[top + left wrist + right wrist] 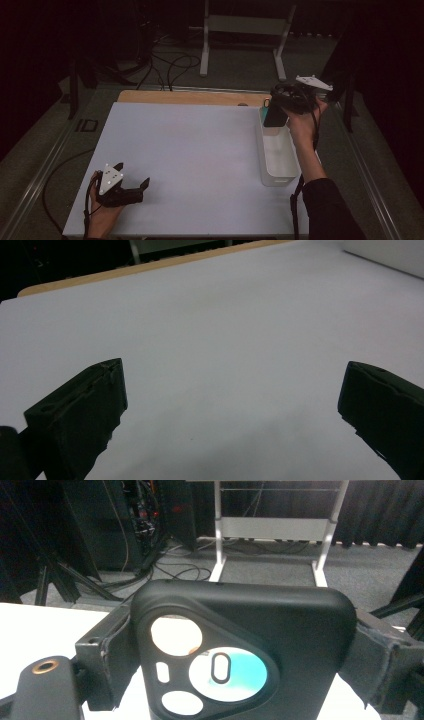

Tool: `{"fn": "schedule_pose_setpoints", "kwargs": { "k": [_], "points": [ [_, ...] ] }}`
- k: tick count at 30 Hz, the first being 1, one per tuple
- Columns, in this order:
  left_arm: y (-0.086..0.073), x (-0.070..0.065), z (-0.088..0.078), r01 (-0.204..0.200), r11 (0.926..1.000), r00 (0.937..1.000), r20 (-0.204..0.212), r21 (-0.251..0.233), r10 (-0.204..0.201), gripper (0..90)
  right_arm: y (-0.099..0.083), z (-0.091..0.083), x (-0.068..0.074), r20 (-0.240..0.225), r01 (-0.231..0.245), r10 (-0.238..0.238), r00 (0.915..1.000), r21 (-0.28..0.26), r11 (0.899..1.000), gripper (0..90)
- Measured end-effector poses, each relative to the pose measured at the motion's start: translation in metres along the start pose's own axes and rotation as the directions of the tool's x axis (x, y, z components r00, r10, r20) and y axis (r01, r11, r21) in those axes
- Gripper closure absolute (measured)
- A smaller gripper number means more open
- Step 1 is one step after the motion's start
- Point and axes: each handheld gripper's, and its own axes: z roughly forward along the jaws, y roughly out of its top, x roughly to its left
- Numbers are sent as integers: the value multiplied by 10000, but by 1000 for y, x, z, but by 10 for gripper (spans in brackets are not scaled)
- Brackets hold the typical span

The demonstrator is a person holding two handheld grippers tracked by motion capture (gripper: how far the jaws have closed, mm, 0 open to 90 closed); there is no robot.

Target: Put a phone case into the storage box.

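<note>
A black phone case [280,615] with round camera cut-outs and a teal patch behind them is clamped between the jaws of my right gripper [243,655]. In the high view the right gripper [284,102] holds the case [274,118] upright over the far end of a white rectangular bin [279,172] at the table's right side. My left gripper [132,175] rests near the front left corner of the white table top [190,150]. In the left gripper view the left gripper [232,405] has its jaws spread wide with nothing between them.
A wooden strip [190,96] runs along the table's far edge. Beyond it a white metal stand [245,25] and loose cables [170,67] sit on the floor. A corner of the white bin [390,252] shows at the top right of the left gripper view.
</note>
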Motion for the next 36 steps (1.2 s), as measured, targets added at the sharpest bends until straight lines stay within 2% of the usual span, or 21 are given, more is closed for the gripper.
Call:
{"fn": "schedule_pose_setpoints", "kwargs": {
  "k": [16,36],
  "points": [
    [0,-1,0,-9,10000,10000,10,12,9,1,-14,14,-6,311,-179,163,9994,527,9985,135],
    [-1,0,-1,-14,10000,10000,8,-9,14,1,-31,33,-2,499,150,-200,9986,987,9950,134]
  ]
}}
